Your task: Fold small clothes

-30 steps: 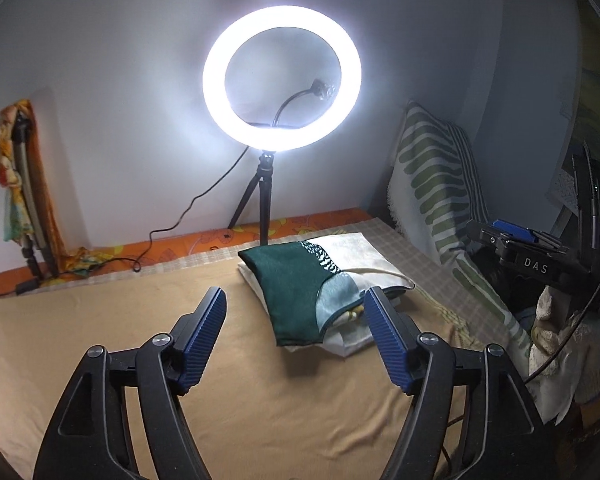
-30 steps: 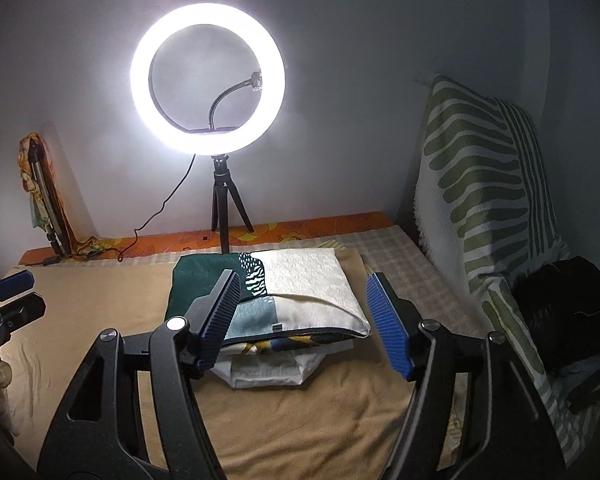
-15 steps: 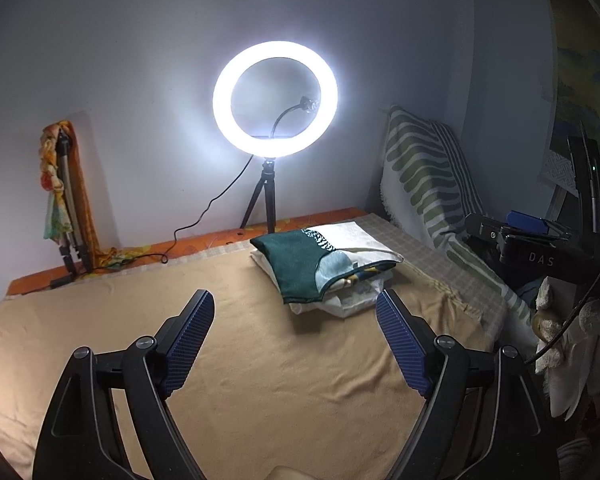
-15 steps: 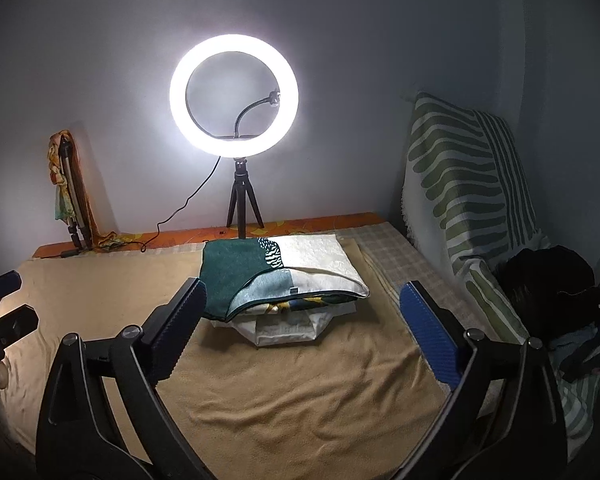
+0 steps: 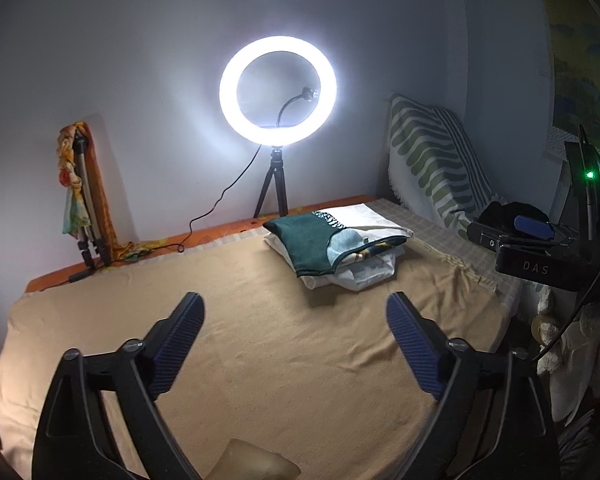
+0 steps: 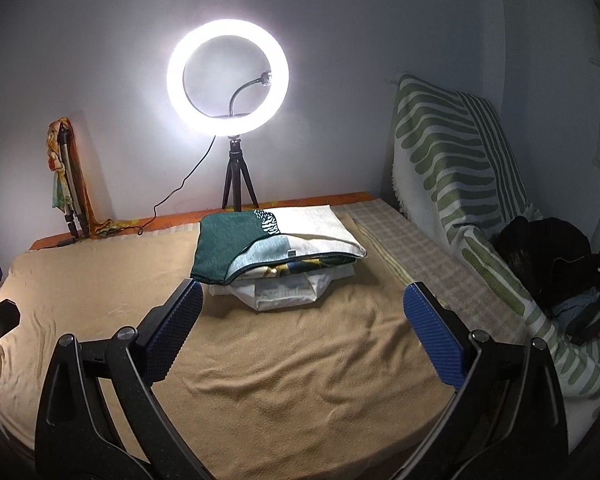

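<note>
A stack of folded clothes (image 5: 328, 246) lies on the tan blanket (image 5: 260, 340) near the far side of the bed. A dark green and cream piece (image 6: 236, 244) tops the stack, with white pieces under it. My left gripper (image 5: 294, 300) hovers over bare blanket, well short of the stack; its jaws are opening and nothing is between them. In the right wrist view my right gripper (image 6: 304, 288) stands open and empty just in front of the stack, apart from it.
A lit ring light (image 5: 278, 92) on a small tripod stands behind the stack. A green-striped cushion (image 6: 452, 152) leans at the right, with dark clothes (image 6: 548, 256) below it. A folded tripod draped with a scarf (image 5: 80, 184) leans at the back left.
Both grippers have drawn back from the stack, which now looks smaller and farther away. Both pairs of jaws have spread wider. The stack has not moved.
</note>
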Tool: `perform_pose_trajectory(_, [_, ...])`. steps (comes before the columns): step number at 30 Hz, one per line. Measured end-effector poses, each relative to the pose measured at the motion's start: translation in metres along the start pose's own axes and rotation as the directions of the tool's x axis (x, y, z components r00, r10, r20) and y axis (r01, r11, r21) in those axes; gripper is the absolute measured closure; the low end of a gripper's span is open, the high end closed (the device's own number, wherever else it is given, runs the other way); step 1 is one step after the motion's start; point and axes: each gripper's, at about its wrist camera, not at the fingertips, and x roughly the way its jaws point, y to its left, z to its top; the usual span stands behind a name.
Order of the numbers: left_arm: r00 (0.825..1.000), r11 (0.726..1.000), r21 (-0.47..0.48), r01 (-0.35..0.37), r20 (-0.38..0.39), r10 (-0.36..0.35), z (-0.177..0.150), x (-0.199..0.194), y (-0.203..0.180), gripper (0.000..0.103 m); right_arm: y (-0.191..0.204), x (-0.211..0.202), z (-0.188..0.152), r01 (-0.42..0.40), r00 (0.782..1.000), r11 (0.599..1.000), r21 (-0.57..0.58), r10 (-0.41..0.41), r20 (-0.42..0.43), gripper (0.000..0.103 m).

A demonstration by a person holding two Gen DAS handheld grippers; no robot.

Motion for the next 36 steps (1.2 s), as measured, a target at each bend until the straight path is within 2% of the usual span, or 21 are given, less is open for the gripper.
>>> perform_pose_trajectory(1, [1.0,1.0,0.004,0.002,-0.001,-0.002,-0.002,0.001,0.0,0.002,0.0,0.001,-0.003,0.007,1.0,1.0,0.0,-0.007,0.001,0.001])
perform_pose_trajectory(7, [1.0,1.0,0.024,0.0,-0.031,0.001,-0.01,0.007,-0.002,0.002,0.005,0.01,-0.019,0.04,0.999,0.999,-0.007,-0.04,0.034,0.0])
perform_pose_trajectory(17, [0.998,0.999,0.039,-0.001,-0.062,0.003,-0.02,0.007,-0.004,0.002,0.005,0.018,-0.023,0.029,0.999,0.999,0.03,-0.03,0.04,0.0])
perform_pose_trajectory(36, [0.997,0.999,0.042,-0.011,-0.076,0.014,-0.023,0.006,0.0,0.001,0.004,0.027,-0.029,0.019,1.0,1.0,0.021,-0.02,0.023,0.0])
